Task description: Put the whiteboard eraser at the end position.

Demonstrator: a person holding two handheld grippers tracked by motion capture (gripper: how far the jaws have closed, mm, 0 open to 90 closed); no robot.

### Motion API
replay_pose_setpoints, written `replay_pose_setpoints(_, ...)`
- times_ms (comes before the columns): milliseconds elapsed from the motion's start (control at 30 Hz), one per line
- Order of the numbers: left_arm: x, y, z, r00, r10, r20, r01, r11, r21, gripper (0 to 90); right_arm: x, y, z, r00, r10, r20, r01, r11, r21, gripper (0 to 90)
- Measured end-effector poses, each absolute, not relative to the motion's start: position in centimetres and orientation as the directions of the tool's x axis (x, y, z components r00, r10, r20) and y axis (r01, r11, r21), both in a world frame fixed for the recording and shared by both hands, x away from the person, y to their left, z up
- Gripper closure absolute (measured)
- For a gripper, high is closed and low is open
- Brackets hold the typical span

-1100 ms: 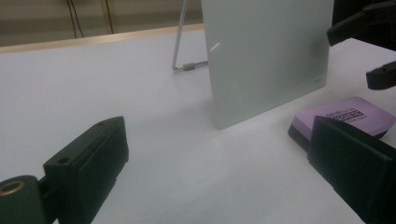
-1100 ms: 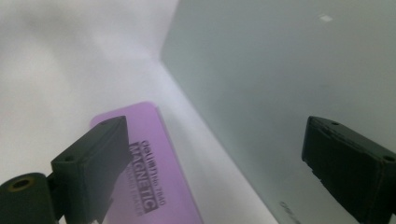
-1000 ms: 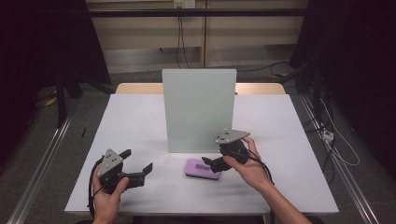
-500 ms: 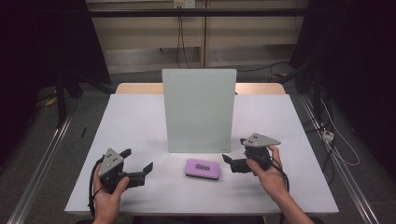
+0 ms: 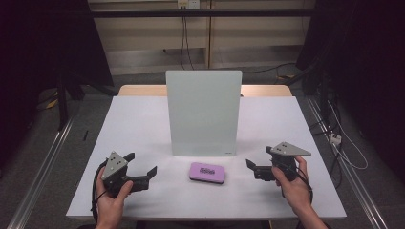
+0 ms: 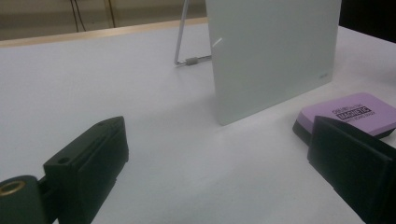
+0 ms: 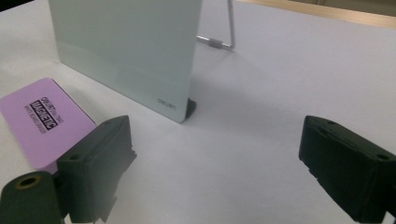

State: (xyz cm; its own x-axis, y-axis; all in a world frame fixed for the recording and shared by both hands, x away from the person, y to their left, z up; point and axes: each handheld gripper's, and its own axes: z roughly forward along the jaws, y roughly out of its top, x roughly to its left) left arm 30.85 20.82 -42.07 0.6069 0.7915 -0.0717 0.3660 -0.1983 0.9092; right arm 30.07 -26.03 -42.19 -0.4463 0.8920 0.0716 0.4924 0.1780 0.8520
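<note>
Lying flat on the white bench [image 5: 143, 124], the purple magnetic eraser [image 5: 207, 172] is resting just in front of the upright pale-green glass board [image 5: 203, 112], near the board's lower edge but apart from it, its black printed label facing up. The left gripper [image 5: 143, 171] is hovering low over the bench to the eraser's left, its jaws standing wide with nothing between them; in the left gripper view the eraser [image 6: 348, 114] is showing just past the right-hand jaw. The right gripper [image 5: 255, 168] is sitting off to the eraser's right, apart from it, pointing toward it, and its jaws are standing wide too, having just been opening a little, with only bare bench between them. In the right gripper view the eraser [image 7: 44, 122] is lying beside the left-hand jaw, and the board [image 7: 126, 49] is propped on a thin metal stand [image 7: 222, 32] behind it.
</note>
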Motion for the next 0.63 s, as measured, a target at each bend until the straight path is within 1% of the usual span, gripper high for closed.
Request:
replay_pose_setpoints(133, 30.9, 20.9, -42.1, 0.598, 0.798, -0.074, 0.369, -0.192, 0.909, 5.1, 29.2, -27.0, -42.5, -0.432, 0.900, 0.063, 0.483, 0.171, 0.859, 9.6)
replay_pose_setpoints(300, 30.9, 21.1, -42.1, 0.569, 0.819, -0.075, 0.371, -0.175, 0.912, 4.8, 28.2, -28.0, -43.4, -0.391, 0.917, 0.082, 0.467, 0.121, 0.876, 9.6)
replay_pose_setpoints(633, 31.1, 20.9, -42.2, 0.581, 0.809, -0.086, 0.381, -0.177, 0.907, 4.8, 27.4, -28.2, -44.2, -0.376, 0.922, 0.088, 0.461, 0.104, 0.881, 9.4)
